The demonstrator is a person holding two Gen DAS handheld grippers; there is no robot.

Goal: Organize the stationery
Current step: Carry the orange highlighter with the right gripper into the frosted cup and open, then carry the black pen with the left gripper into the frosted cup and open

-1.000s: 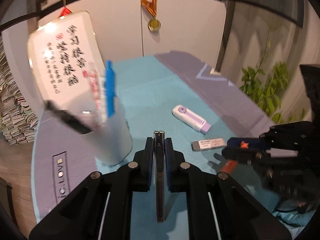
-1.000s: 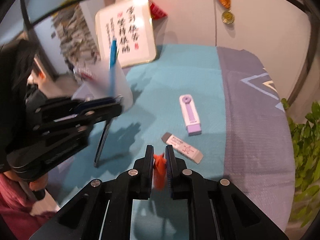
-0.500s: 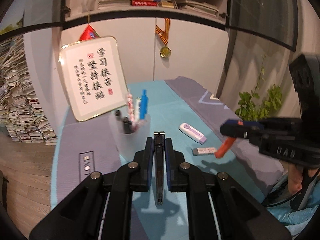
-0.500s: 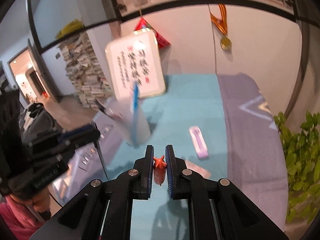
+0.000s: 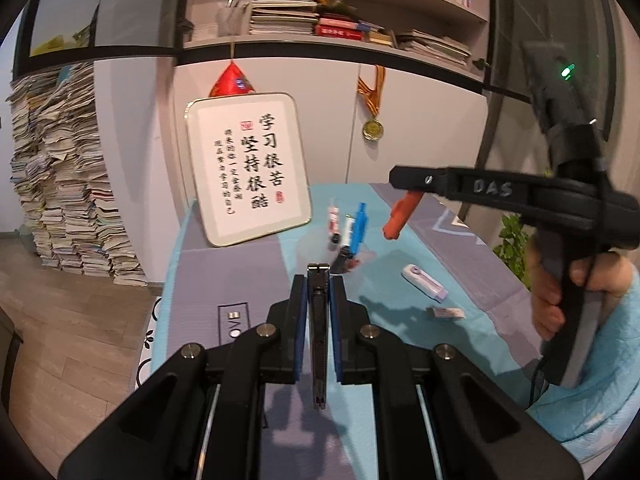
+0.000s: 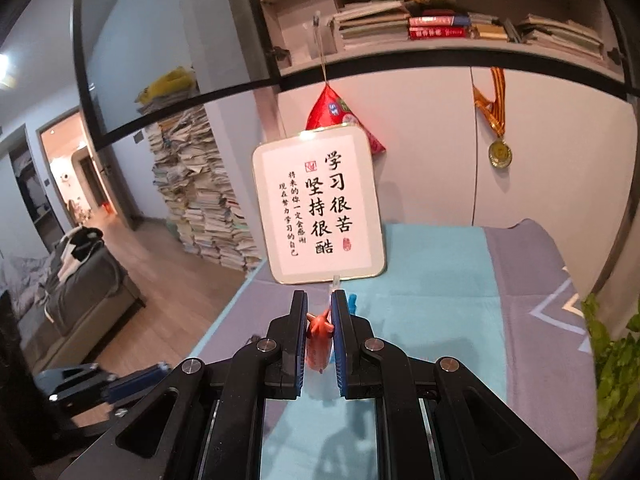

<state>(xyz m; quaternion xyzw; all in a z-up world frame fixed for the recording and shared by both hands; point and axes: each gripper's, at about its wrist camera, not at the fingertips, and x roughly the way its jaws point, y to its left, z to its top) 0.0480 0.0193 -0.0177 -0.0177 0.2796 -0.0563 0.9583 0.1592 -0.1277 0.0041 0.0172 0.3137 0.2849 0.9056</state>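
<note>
Now mid-carry: right tongs [image 6: 319, 330] pinching an orange carrot-shaped pen [image 6: 319, 344], held up in the air above the table [image 6: 440, 320]. Left tongs [image 5: 319, 316] pressed onto a slim black utility knife [image 5: 319, 340], also raised off the surface. Clear pen cup [image 5: 347, 258] standing on the teal mat ahead, already loaded with a blue pen [image 5: 359, 226] and a few white ones; in the left view, orange pen [image 5: 400, 216] hanging tilted, up and to the right of that cup, not touching it. Probably the delivery step: next, bring the orange pen over the cup's mouth, point it down, lower until partly inside, then spread the tongs. Same likely owed for the knife. Lying loose farther right on the mat: a white-and-lilac correction tape [image 5: 424, 282] and a small white eraser [image 5: 445, 312], well apart from both tongs, seemingly unsorted.
</note>
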